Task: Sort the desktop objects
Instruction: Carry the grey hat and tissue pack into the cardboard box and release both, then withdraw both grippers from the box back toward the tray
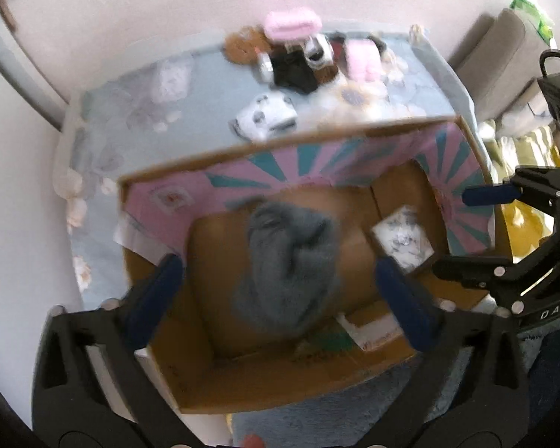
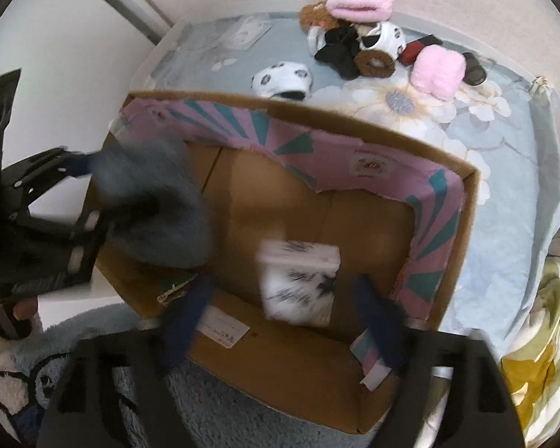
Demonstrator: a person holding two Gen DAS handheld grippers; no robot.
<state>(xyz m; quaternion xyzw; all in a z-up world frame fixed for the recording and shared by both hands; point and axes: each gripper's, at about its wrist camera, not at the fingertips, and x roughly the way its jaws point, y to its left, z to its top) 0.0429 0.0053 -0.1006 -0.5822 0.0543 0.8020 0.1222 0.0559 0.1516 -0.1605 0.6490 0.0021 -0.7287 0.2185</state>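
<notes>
An open cardboard box (image 1: 354,138) with a pink and teal lining stands at the near edge of a table; it also shows in the right wrist view (image 2: 463,201). My left gripper (image 1: 280,283) is open over the box, and a blurred grey fuzzy sock (image 1: 287,261) hangs free between its fingers. My right gripper (image 2: 280,298) is open over the box, and a blurred white box with black print (image 2: 298,283) lies between its fingers, apart from them. That white box also shows in the left wrist view (image 1: 403,239).
A pile sits at the table's far edge (image 2: 358,48): pink fuzzy socks (image 2: 435,71), black cloth, brown rings, black-spotted white socks (image 2: 283,78). The blue floral tablecloth (image 2: 504,171) covers the table. A fluffy rug (image 2: 220,410) lies below, bedding (image 2: 541,336) at right.
</notes>
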